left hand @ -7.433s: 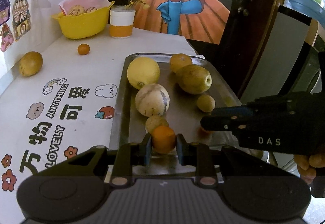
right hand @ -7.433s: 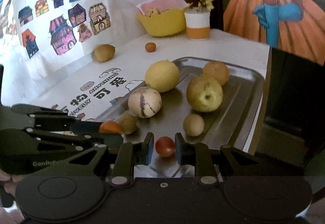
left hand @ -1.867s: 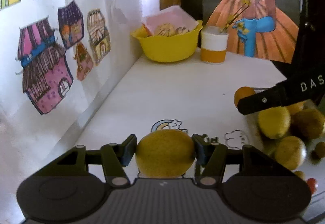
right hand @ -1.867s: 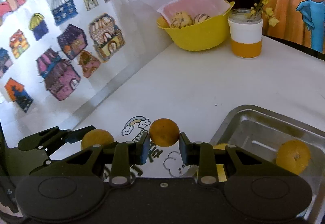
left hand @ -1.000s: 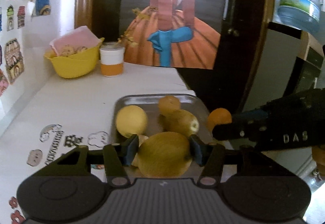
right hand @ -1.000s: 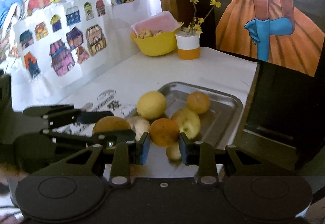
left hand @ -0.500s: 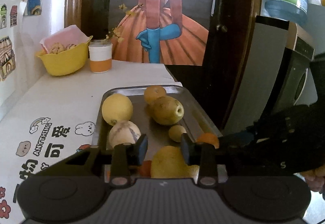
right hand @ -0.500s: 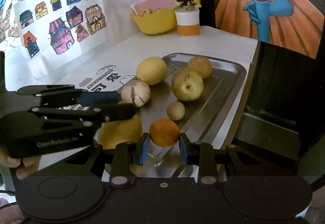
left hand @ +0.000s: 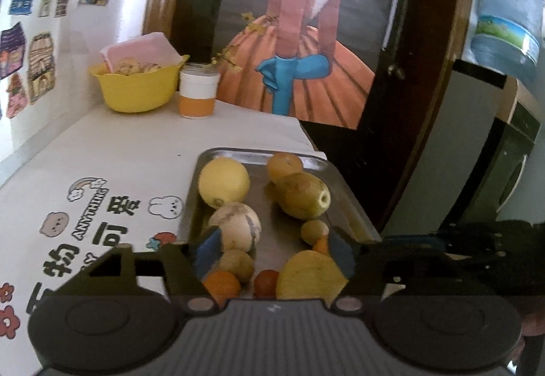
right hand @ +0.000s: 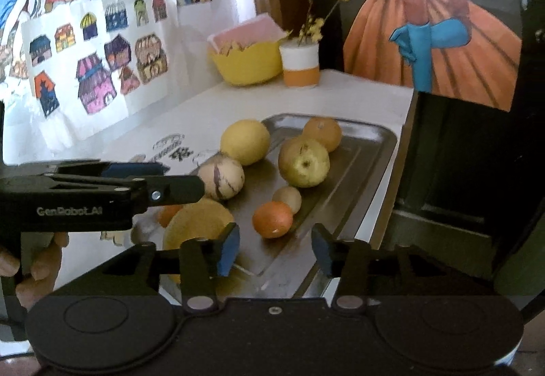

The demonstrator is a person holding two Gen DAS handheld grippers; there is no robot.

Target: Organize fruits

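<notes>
A steel tray (left hand: 344, 187) holds several fruits. In the left wrist view my left gripper (left hand: 272, 253) stands open over the tray's near end, and a large yellow fruit (left hand: 311, 277) lies loose between its fingers. Beside that fruit sit a cherry tomato (left hand: 265, 282) and a small orange (left hand: 221, 284). In the right wrist view my right gripper (right hand: 275, 250) is open too, with an orange (right hand: 272, 218) resting on the tray (right hand: 374, 151) just beyond its tips. The left gripper (right hand: 180, 176) reaches in from the left above the yellow fruit (right hand: 197, 222).
Further up the tray lie a lemon (left hand: 223, 183), a striped melon (left hand: 235, 226), a pear-like fruit (left hand: 301, 195) and an orange (left hand: 284, 165). A yellow bowl (left hand: 134, 90) and a flower cup (left hand: 198, 95) stand at the table's back. A dark door frame borders the right.
Both grippers have opened. The yellow fruit dropped out of the left one and the orange out of the right one, both onto the tray's near end.
</notes>
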